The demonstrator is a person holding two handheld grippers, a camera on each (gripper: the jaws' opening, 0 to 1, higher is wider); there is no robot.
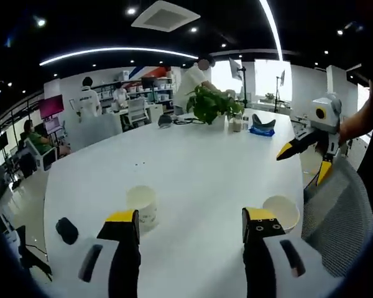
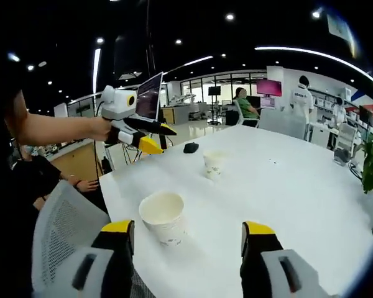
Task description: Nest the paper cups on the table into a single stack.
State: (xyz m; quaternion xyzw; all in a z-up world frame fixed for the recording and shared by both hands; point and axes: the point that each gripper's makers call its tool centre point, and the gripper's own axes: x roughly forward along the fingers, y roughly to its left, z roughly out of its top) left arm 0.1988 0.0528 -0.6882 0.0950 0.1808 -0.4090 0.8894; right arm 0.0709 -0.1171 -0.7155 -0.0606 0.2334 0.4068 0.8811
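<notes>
Yellow-tipped jaws of the left gripper (image 1: 189, 225) rise from the bottom of the left gripper view, spread wide with nothing between them. One paper cup (image 1: 142, 207) stands upright on the white table (image 1: 199, 161) just beyond the left jaw, at lower left of centre; a second cup (image 1: 281, 212) stands upright just past the right jaw, at the table's near edge beside a mesh chair back (image 1: 336, 205). In the right gripper view the right gripper (image 2: 189, 233) is likewise open and empty, and the near-edge cup (image 2: 163, 216) sits directly ahead, slightly left of the gap between its jaws, mouth up. The farther cup (image 2: 214, 164) stands beyond it toward the frame's middle, well apart from the first, with a small dark object (image 2: 191, 148) behind. Both cups' long axes are vertical. My reading: each gripper has one cup close in front, so either could close on a rim and lift it over the other; the right gripper looks better lined up with its cup.
</notes>
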